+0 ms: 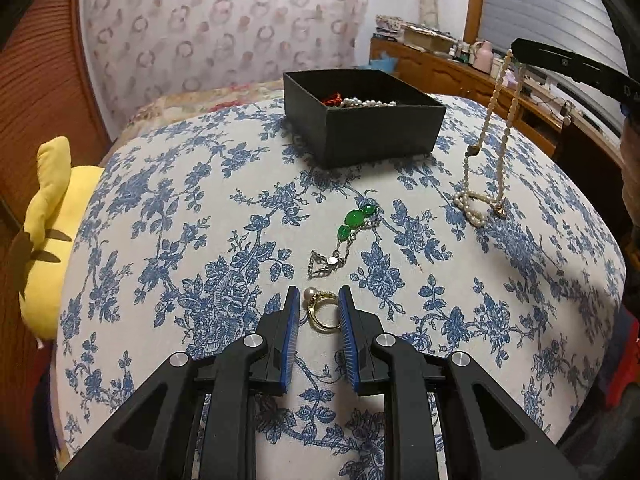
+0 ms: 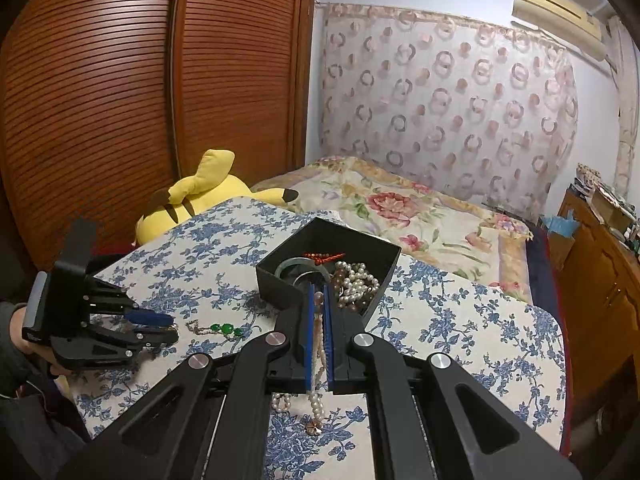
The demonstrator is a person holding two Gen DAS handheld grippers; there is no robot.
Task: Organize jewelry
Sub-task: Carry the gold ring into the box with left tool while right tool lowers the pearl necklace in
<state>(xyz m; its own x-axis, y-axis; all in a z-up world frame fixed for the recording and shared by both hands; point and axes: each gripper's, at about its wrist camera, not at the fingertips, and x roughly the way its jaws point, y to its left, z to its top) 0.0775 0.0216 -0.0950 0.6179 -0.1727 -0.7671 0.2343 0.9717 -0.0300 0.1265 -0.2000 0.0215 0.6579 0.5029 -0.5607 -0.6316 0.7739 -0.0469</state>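
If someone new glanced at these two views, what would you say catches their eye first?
Probably the pearl necklace hanging from the shut right gripper, its lower end pooled on the blue floral cloth. Next, the gold pearl ring lying between the left gripper fingers, with a green stone pendant just beyond it. Behind sits the black box already holding pearls and something red.
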